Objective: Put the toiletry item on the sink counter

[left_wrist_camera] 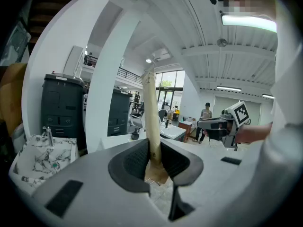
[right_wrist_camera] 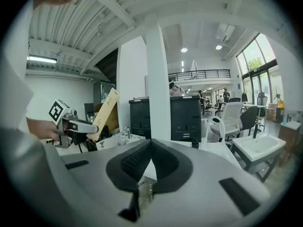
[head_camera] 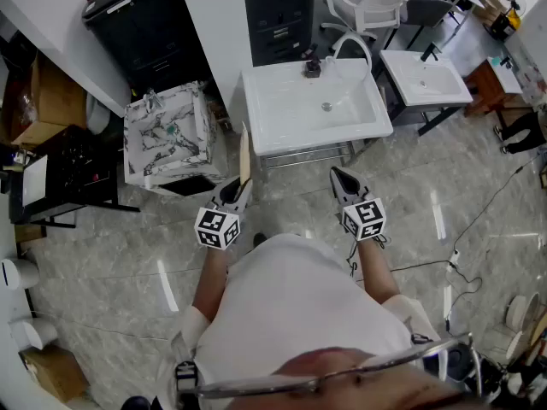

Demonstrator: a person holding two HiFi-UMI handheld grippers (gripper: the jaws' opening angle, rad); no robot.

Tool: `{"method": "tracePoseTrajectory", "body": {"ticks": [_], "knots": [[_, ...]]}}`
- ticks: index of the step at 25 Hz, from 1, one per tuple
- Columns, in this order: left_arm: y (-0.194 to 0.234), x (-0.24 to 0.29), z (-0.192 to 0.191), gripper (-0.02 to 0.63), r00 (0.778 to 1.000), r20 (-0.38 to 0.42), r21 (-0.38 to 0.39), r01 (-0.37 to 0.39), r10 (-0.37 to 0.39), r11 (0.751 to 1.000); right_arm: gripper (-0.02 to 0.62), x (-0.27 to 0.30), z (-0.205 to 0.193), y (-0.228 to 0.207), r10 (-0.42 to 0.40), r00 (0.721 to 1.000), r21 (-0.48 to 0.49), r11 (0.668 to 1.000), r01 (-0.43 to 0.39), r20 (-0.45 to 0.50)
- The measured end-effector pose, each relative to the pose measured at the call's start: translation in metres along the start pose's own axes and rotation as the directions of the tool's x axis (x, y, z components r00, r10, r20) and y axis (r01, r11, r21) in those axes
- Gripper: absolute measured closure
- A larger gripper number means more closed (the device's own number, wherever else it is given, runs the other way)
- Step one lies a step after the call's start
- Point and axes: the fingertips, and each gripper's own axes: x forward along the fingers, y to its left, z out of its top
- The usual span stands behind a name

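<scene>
A long, flat tan toiletry box (head_camera: pixel 244 154) stands upright in my left gripper (head_camera: pixel 238 188), which is shut on its lower end. In the left gripper view the box (left_wrist_camera: pixel 151 108) rises from between the dark pads (left_wrist_camera: pixel 134 161), tilted slightly. My right gripper (head_camera: pixel 343 178) is level beside it with nothing in it, and its jaw tips meet in the right gripper view (right_wrist_camera: pixel 150 144). The white sink counter (head_camera: pixel 291 114) lies just ahead of both grippers, with a faucet (head_camera: pixel 313 65) at its back edge. From the right gripper view I see the left gripper (right_wrist_camera: pixel 72 126) and the box (right_wrist_camera: pixel 106 111).
A marble-patterned sink unit (head_camera: pixel 167 135) stands left of the white sink, and a second white sink (head_camera: pixel 423 77) to the right. Dark cabinets (head_camera: pixel 278 11) and a white pillar are behind. White chairs (head_camera: pixel 367 7) stand at the back. A cable (head_camera: pixel 479 212) runs over the tiled floor.
</scene>
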Motion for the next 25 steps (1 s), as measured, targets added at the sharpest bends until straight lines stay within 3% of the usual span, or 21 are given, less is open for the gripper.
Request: {"method": "tracePoseTrajectory", "body": {"ticks": [25], "knots": [[0.016,-0.010,-0.003,0.540,1.000,-0.002,-0.008,0.023,-0.023,1.000,0.589,0.009,-0.002,0.017,-0.035,0.999,0.005,0.999,0.035,-0.022]]}}
